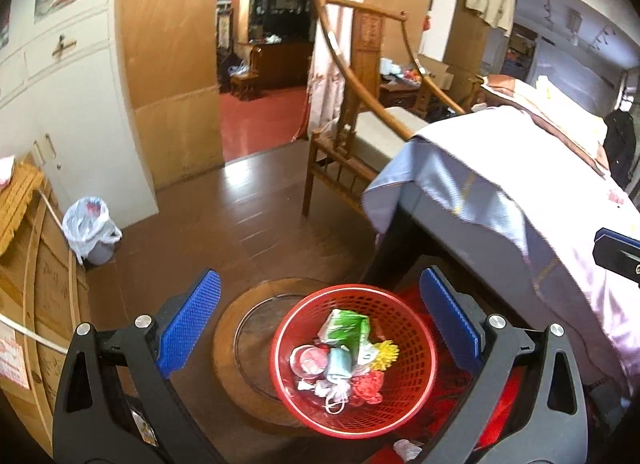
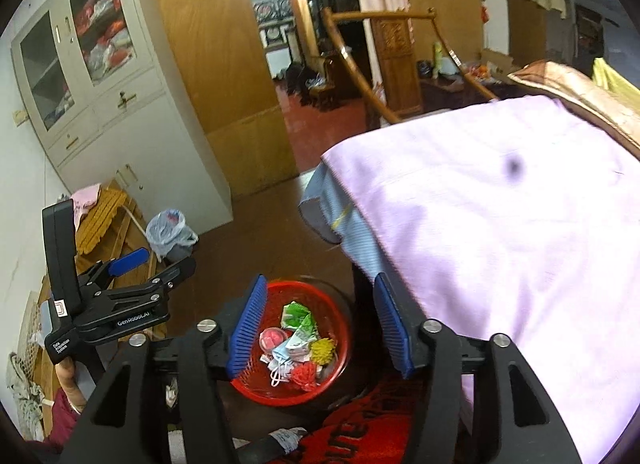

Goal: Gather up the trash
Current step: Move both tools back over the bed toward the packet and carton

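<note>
A red mesh basket (image 1: 416, 344) stands on a round wooden board (image 1: 240, 328) on the floor. It holds trash: a green packet (image 1: 346, 328), a blue face mask (image 1: 340, 364), a yellow pompom (image 1: 386, 354) and a red one (image 1: 368, 386). My left gripper (image 1: 320, 276) hangs above it, jaws wide apart and empty. In the right wrist view the same basket (image 2: 334, 312) lies below my right gripper (image 2: 320, 280), whose blue pads stand apart with nothing between them. My left gripper (image 2: 160, 260) shows at the left there, also open.
A bed with a lilac sheet (image 2: 500, 223) fills the right side. A wooden chair (image 1: 344, 151) stands beyond the basket. A grey bin with a plastic bag (image 1: 90, 227) sits by the white cabinet (image 1: 60, 103). A white crumpled piece (image 1: 406, 450) lies on the red mat.
</note>
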Action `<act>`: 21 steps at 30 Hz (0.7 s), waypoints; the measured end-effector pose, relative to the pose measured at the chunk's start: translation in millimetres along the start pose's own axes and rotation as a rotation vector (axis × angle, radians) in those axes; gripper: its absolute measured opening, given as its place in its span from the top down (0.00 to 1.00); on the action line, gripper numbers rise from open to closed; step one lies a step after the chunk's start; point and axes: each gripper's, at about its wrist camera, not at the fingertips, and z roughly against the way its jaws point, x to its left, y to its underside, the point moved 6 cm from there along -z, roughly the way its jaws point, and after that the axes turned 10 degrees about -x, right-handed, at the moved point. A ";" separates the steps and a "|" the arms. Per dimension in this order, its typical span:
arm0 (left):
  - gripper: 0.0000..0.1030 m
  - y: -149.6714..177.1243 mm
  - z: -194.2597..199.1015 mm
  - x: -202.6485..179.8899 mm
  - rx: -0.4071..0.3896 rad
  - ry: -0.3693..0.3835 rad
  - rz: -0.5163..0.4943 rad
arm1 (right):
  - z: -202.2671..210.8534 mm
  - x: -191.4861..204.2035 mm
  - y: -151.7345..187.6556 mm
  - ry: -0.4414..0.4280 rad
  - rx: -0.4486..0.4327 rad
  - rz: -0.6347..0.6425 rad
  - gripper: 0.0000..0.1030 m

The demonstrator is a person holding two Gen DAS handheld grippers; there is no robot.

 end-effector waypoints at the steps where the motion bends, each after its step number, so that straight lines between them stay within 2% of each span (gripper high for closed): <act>1: 0.07 -2.4 4.3 -6.7 -0.009 0.003 -0.014 | 8.4 -4.4 -0.8 0.007 -0.017 -0.003 0.44; 10: 0.07 -17.1 42.3 -67.8 -0.066 0.077 -0.105 | 76.9 -42.1 -6.0 0.069 -0.164 -0.042 0.34; 21: 0.07 -11.0 79.7 -163.1 -0.105 0.172 -0.254 | 167.6 -100.6 4.4 0.178 -0.326 -0.107 0.25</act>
